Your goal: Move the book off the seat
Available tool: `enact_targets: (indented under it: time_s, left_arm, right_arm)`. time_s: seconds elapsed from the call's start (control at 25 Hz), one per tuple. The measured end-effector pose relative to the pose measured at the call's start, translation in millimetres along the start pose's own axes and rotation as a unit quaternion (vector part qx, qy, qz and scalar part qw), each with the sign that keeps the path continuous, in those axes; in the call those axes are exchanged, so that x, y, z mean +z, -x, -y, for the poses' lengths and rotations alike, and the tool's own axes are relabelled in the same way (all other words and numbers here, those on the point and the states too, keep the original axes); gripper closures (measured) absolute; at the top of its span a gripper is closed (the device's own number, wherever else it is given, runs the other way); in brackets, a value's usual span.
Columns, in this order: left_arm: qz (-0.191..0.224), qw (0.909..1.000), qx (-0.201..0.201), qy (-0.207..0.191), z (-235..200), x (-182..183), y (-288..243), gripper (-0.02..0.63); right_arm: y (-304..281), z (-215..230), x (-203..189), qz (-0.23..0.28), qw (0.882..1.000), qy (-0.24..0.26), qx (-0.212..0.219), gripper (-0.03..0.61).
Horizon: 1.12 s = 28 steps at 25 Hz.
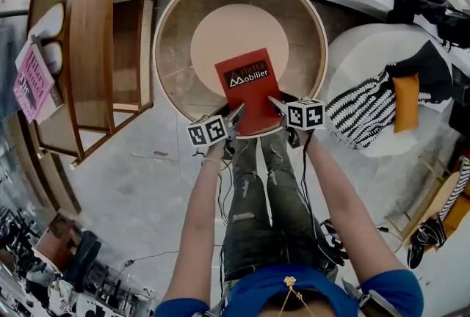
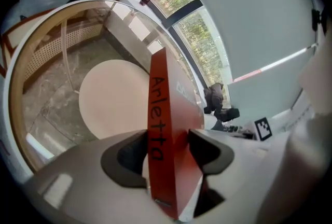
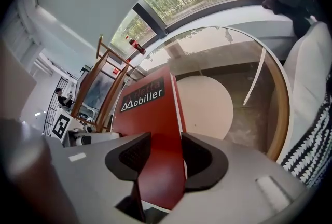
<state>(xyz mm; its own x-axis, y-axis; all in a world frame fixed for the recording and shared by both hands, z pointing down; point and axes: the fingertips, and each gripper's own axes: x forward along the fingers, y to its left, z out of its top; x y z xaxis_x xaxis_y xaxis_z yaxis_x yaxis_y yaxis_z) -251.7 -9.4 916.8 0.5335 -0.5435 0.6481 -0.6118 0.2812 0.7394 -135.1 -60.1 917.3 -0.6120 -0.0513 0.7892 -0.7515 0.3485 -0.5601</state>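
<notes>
In the head view we hold the red book (image 1: 247, 88) at 6 o'clock of the round seat (image 1: 167, 29), the left gripper (image 1: 235, 116) at the book's 7 o'clock corner and the right gripper (image 1: 276, 103) at its 5 o'clock corner. In the left gripper view our 2 jaws clamp the book's spine, with the beige cushion (image 2: 111, 96) at 10 o'clock. In the right gripper view the 2 jaws pinch the book's edge.
</notes>
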Motion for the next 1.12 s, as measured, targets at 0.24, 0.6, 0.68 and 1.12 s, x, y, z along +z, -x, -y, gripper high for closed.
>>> enact_targets:
  time_s: [0.24, 0.6, 0.68, 1.12]
  left_arm:
    - [-0.023, 0.9996, 0.016, -0.005, -6.4, -0.3, -1.8, 0.359]
    - [-0.026, 0.9929, 0.111, -0.031, -9.3, -9.5, -1.2, 0.342]
    - [-0.027, 0.9911, 0.124, -0.041, -9.5, -12.6, 0.2, 0.336]
    - [-0.043, 0.9912, 0.118, -0.04, -13.3, -29.8, 9.2, 0.334]
  right_arm:
    - [-2.5, 2.1, -1.7, -0.013, 1.0, 0.004, 0.001, 0.393]
    - [-3.3, 1.5, -4.0, -0.013, 1.0, 0.005, -0.023, 0.396]
    - [-2.9, 1.4, -5.2, -0.014, 1.0, 0.005, -0.028, 0.396]
    - [-3.3, -3.1, -7.3, -0.02, 0.999, 0.009, -0.028, 0.396]
